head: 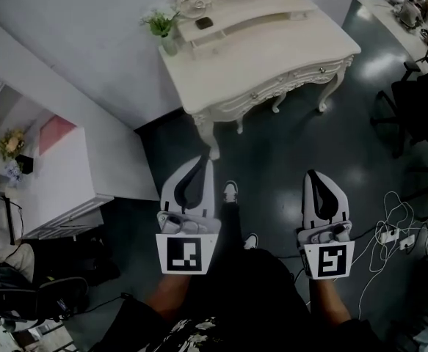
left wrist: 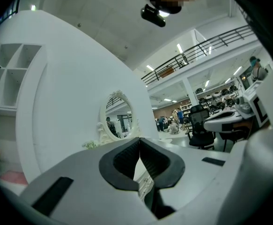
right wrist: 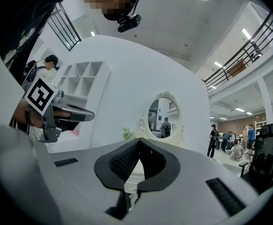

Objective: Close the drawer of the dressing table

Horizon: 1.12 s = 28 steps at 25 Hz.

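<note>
The cream dressing table [head: 272,50] with carved legs stands against the white wall at the top of the head view. Its oval mirror [left wrist: 117,116] [right wrist: 163,117] shows in both gripper views. Drawer fronts [head: 287,83] with small knobs run along its front edge, and none visibly sticks out from here. My left gripper [head: 199,160] [left wrist: 139,139] is held level, pointing at the table's left leg, a short way off, jaws shut and empty. My right gripper [head: 313,174] [right wrist: 138,140] is level beside it, further from the table, also shut on nothing.
A potted plant [head: 162,24] and a small dark object [head: 204,23] sit on the tabletop. A white cabinet [head: 59,174] stands at left. A black chair [head: 419,108] and floor cables with a power strip [head: 393,233] lie at right. My shoes [head: 230,191] show between the grippers.
</note>
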{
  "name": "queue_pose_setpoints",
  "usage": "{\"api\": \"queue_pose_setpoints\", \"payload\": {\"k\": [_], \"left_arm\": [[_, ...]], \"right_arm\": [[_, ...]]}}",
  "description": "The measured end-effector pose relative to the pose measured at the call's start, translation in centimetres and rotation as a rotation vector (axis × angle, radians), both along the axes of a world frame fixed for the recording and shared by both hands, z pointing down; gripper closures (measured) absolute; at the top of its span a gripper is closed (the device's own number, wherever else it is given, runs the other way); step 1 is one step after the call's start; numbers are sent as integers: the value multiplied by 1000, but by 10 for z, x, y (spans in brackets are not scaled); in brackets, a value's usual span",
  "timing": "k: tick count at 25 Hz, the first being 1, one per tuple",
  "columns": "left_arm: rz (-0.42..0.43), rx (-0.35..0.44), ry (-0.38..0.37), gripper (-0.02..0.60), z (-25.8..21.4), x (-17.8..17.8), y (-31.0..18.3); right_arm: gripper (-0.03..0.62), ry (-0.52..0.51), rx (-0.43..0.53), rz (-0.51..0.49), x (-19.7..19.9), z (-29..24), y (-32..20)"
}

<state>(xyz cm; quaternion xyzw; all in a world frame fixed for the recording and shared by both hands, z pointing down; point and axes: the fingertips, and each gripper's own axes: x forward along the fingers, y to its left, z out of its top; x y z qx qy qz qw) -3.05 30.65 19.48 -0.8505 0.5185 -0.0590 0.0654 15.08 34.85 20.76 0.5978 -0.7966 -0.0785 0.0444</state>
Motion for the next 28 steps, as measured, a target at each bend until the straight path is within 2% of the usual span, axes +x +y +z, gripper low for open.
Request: {"api": "queue_pose_setpoints", "payload": {"k": [10, 15, 18, 28], "left_arm": [[1, -3, -5, 578, 4, -1, -55], [-8, -18, 23, 578, 2, -5, -86], [-16, 2, 31, 578, -3, -9, -106], [-21, -9, 17, 578, -4, -22, -172]], "right_arm": [[595, 16, 9, -39, -8, -1, -61], [595, 15, 4, -52, -17, -13, -91], [595, 3, 8, -59, -23, -21, -109], [595, -14, 10, -93, -39, -26, -184]]}}
